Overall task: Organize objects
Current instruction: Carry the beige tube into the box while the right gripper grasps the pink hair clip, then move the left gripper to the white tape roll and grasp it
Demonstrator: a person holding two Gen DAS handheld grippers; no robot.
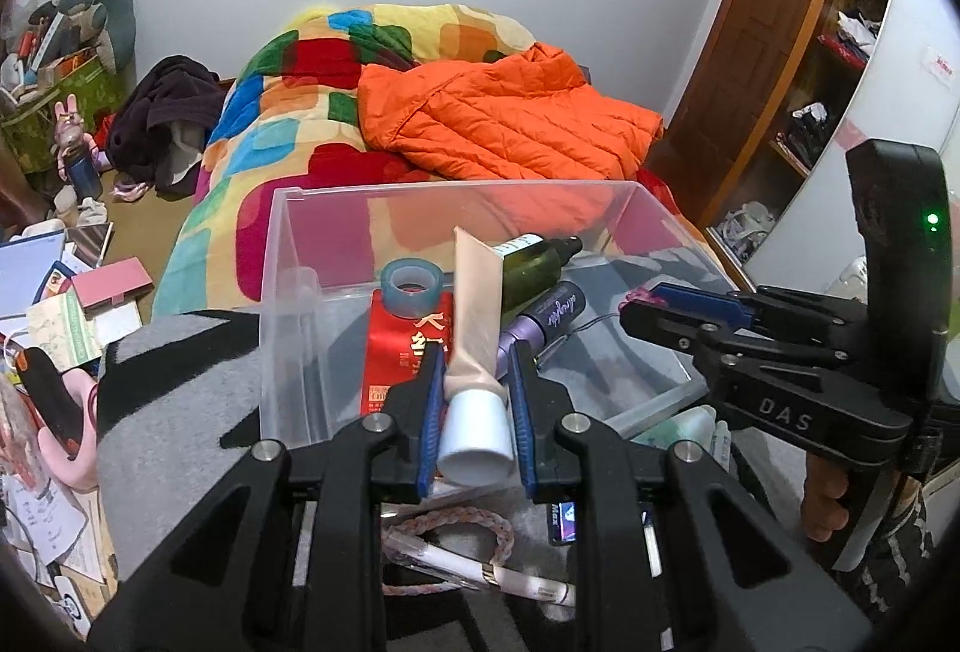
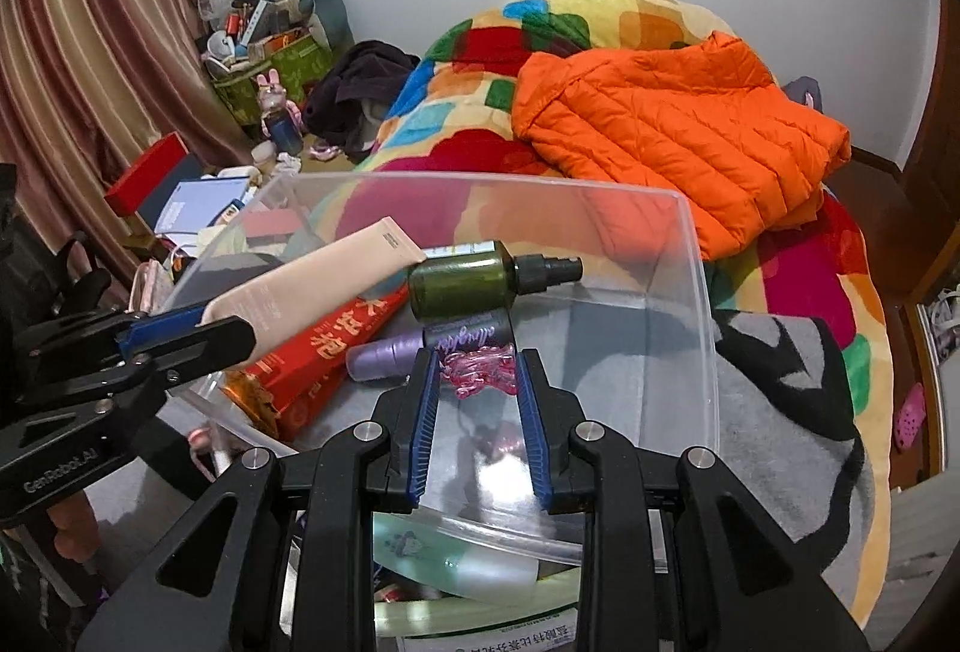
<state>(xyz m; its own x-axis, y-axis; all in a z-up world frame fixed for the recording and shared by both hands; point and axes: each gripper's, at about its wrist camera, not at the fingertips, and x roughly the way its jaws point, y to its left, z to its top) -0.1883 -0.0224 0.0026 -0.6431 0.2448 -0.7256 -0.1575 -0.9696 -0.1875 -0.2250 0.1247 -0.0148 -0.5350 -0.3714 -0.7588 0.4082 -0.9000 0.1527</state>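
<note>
Cluttered bedroom: a bed under a patchwork quilt [image 1: 282,124] with an orange jacket [image 1: 504,112] thrown across it, and at the bed's near end a grey blanket [image 1: 174,382] carrying a clear bin [image 1: 282,292].

Left gripper [image 1: 474,382] has its jaws clamped on a beige tube [image 1: 477,304], just above the white cap [image 1: 477,439]; the tube's crimped end points into the bin, over the near wall. Already inside lie a red packet [image 1: 402,352], a tape roll [image 1: 413,286], a green spray bottle [image 2: 462,283] and a purple bottle [image 2: 390,355], crowded toward the bin's left side.

Right gripper [image 2: 477,373] reaches in over the near rim, jaws closed on a pink hair claw [image 2: 480,367] near the bin's middle floor, beside the purple bottle.

Both seem to be mid-placement. To do it well, I'd lower the tube until it lies along the red packet rather than letting it go from this tilt, since it would likely slide off the bottles or tip over the near wall. Part the jaws only once the cap end is past the rim. The claw looks light and springy, so it wants setting on bare floor toward the right side, away from the pile. A braided cord [image 1: 474,523] and a pen [image 1: 480,571] lie outside, by the near wall, probably next
</note>
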